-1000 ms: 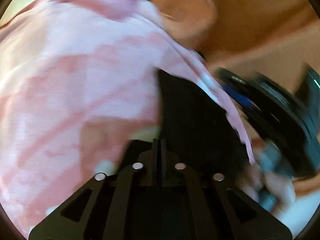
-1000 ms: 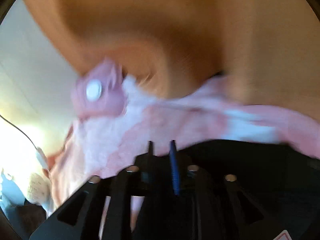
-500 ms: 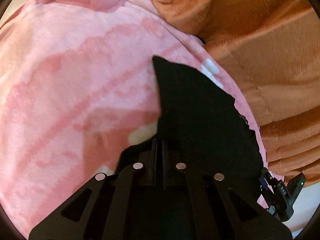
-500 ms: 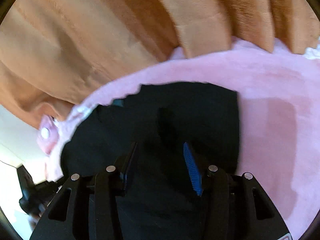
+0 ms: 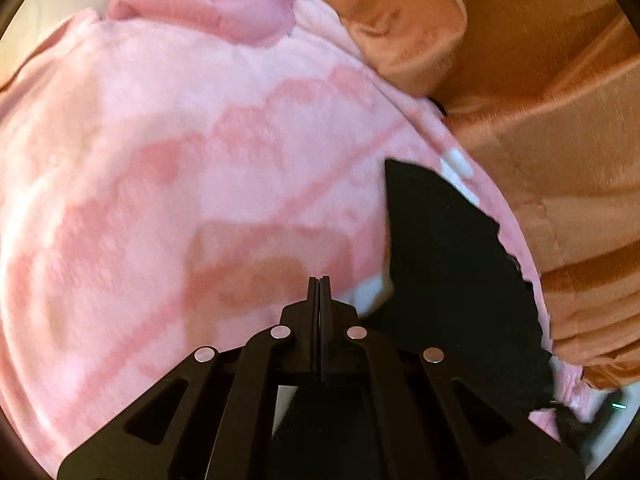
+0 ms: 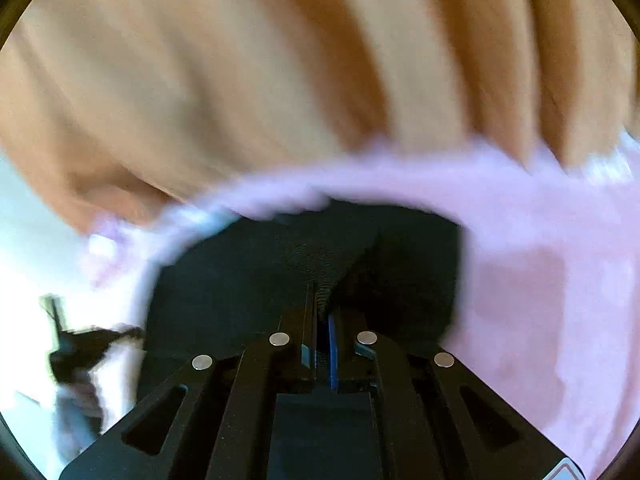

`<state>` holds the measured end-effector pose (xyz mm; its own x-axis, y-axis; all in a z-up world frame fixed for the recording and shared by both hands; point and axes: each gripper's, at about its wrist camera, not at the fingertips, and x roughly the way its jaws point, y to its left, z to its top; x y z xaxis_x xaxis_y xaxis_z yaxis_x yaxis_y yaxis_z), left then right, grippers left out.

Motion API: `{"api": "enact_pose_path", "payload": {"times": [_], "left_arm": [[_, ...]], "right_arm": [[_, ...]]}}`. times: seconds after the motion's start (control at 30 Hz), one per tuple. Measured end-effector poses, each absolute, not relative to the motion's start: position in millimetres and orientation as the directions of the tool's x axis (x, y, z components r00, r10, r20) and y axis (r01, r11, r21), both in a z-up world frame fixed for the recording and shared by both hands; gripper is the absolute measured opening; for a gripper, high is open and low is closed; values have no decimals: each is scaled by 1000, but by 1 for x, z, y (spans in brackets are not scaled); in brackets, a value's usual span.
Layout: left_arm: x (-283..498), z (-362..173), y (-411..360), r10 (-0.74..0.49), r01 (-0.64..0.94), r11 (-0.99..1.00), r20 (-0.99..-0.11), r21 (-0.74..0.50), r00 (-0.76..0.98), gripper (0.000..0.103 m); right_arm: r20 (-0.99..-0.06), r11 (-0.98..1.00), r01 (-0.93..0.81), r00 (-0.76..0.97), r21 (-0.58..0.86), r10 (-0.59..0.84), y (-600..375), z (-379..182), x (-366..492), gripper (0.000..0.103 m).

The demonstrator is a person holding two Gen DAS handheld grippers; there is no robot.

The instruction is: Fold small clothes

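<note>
on the pink blanket (image 5: 168, 184), at three o'clock, lies black cloth (image 5: 448, 264); left gripper (image 5: 319, 280) pressed together empty, right gripper (image 6: 322, 300) just closed, pinching black cloth.

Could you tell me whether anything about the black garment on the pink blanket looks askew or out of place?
The black garment is not lying flat: it sits at the pink blanket's edge beside the orange drape with a jagged outline. The right gripper, its jaws just closing, pinches a raised ridge of it. The left gripper is shut, apparently empty.
</note>
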<state>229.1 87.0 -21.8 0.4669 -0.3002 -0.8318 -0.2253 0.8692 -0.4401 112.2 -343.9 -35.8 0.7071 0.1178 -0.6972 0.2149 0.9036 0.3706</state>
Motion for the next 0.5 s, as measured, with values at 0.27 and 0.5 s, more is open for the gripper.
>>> {"api": "enact_pose_path", "payload": {"times": [0.27,0.5], "left_arm": [[219,-20,27,-377,3,910,-823,-415,426,35],[225,-27,36,-305,-61,928,-845,-367,439,7]], "right_arm": [[-726,868,250,667,429,167,-351,-66,116,14],[-652,863,163,724,477,224,-333,-44,107,6]]}}
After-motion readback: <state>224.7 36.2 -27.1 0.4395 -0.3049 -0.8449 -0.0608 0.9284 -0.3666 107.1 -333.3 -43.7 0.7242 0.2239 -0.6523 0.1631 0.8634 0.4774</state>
